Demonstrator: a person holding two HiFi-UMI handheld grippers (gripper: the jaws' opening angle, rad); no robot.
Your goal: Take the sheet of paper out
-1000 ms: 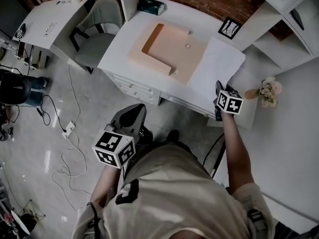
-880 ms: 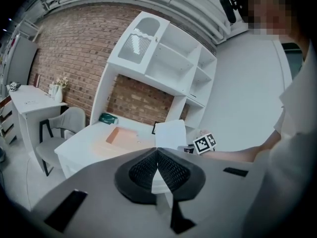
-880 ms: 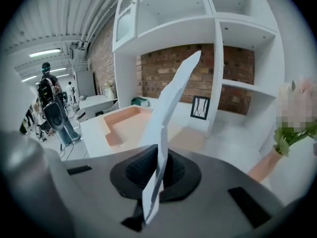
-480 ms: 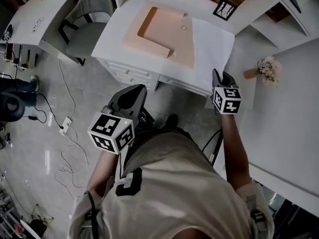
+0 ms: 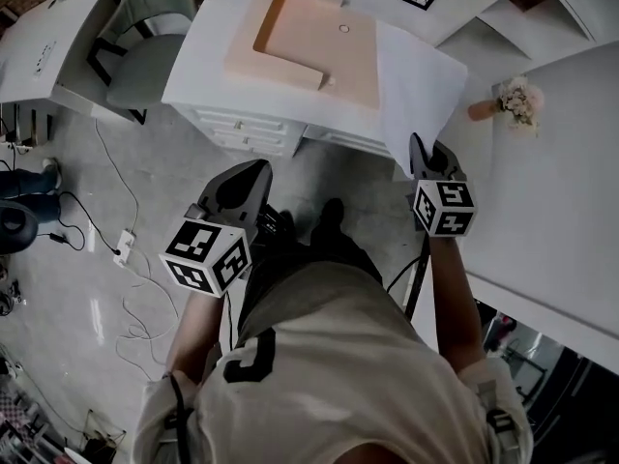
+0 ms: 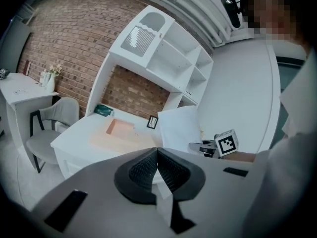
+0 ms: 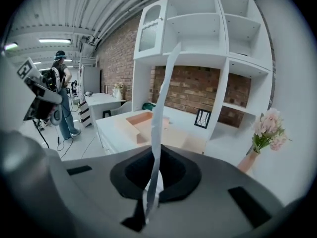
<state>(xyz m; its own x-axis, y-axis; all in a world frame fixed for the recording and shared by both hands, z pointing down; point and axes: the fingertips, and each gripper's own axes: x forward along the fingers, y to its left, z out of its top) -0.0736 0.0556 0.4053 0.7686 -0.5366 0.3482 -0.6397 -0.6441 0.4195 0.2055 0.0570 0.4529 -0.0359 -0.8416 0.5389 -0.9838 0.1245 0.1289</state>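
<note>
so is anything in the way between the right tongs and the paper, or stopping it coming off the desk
Nothing visible. The right tongs are shut on the near edge of the white sheet of paper, and nothing rests on it beside the peach open folder on the white desk.

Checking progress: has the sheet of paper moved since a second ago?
Yes. The sheet of paper has been pulled toward the person, away from the peach folder.

Head view looks steeply down from above; both gripper views face the shared desk [image 5: 200,83] nearly level.
</note>
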